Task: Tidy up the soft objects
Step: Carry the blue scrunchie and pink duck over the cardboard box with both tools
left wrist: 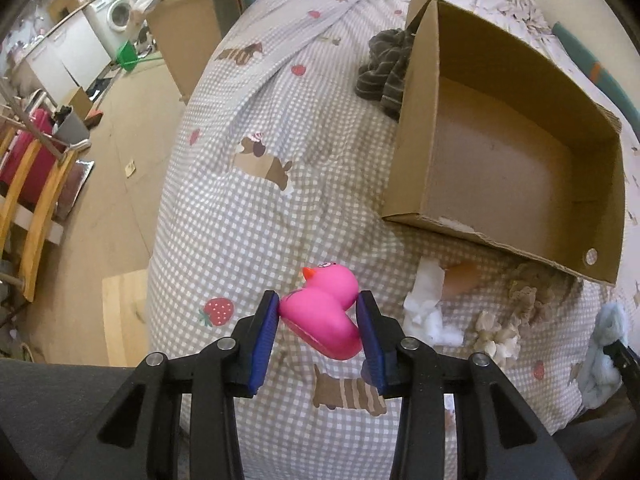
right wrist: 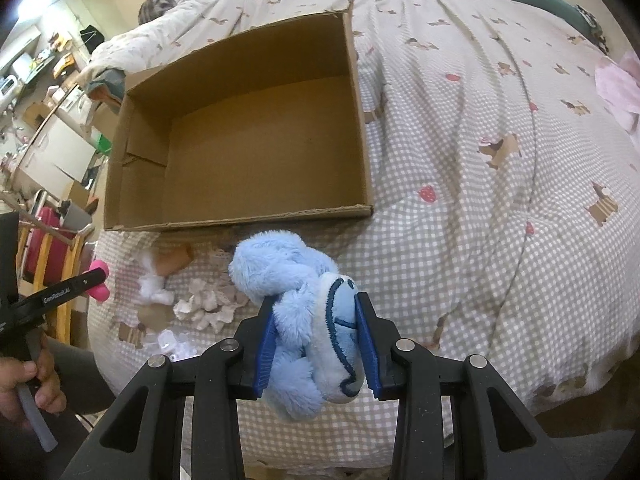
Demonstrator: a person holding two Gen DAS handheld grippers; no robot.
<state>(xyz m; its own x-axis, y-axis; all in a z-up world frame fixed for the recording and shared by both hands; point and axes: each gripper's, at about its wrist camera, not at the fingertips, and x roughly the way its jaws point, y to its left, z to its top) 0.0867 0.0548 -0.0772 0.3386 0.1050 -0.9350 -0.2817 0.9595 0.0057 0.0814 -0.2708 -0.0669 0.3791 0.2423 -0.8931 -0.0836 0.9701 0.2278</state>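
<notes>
Left gripper [left wrist: 318, 300] clamping duck [left wrist: 324, 316], checked bedspread [left wrist: 248, 216]

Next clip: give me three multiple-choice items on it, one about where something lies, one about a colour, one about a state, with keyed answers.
1. Where does the striped cloth lie?
A. inside the box
B. on the bed beside the box's outer wall
C. on the floor

2. What colour is the duck?
A. yellow
B. green
C. pink

3. What is the state of the box?
A. open-topped with nothing inside
B. taped shut
C. half full of toys

Answers:
1 B: the cloth sits on the checked cover against the box's outside.
2 C: the duck in the left gripper is pink with an orange beak.
3 A: the bare cardboard floor shows; the right gripper holds the plush short of it.
</notes>
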